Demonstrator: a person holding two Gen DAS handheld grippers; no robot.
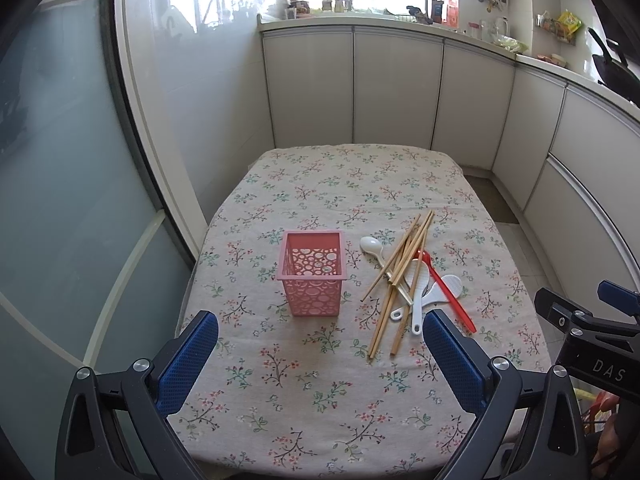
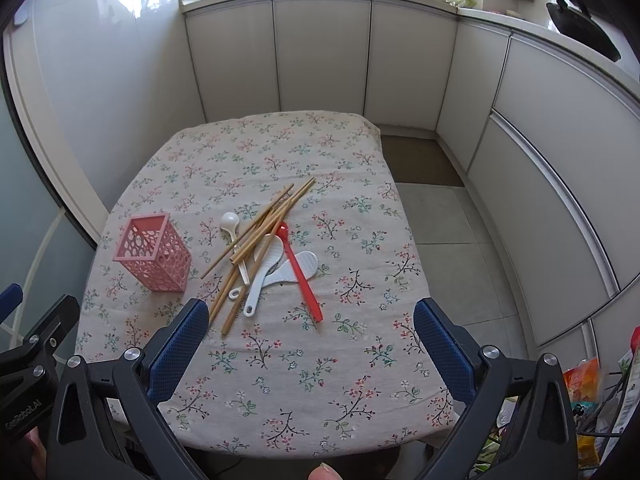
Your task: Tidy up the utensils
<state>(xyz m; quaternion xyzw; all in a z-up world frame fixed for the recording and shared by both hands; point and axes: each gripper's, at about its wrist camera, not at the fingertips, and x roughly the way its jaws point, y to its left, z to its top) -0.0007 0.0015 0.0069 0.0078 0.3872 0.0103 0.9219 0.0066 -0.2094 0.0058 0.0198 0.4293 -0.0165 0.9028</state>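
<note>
A pink perforated holder (image 1: pixel 313 274) stands upright and empty on the floral tablecloth (image 1: pixel 340 184); it also shows in the right wrist view (image 2: pixel 154 252). To its right lies a pile of utensils: several wooden chopsticks (image 1: pixel 400 272) (image 2: pixel 260 236), a white spoon (image 1: pixel 371 246) (image 2: pixel 230 222), white rice paddles (image 1: pixel 436 294) (image 2: pixel 288 270) and a red spoon (image 1: pixel 448 294) (image 2: pixel 300 272). My left gripper (image 1: pixel 320 354) is open and empty, in front of the holder. My right gripper (image 2: pixel 310 340) is open and empty, in front of the pile.
The right gripper's body (image 1: pixel 588 328) shows at the right edge of the left wrist view. White kitchen cabinets (image 2: pixel 320 52) stand behind and to the right of the table. A glass door (image 1: pixel 60 200) is on the left. Bags (image 2: pixel 600 392) lie on the floor at the right.
</note>
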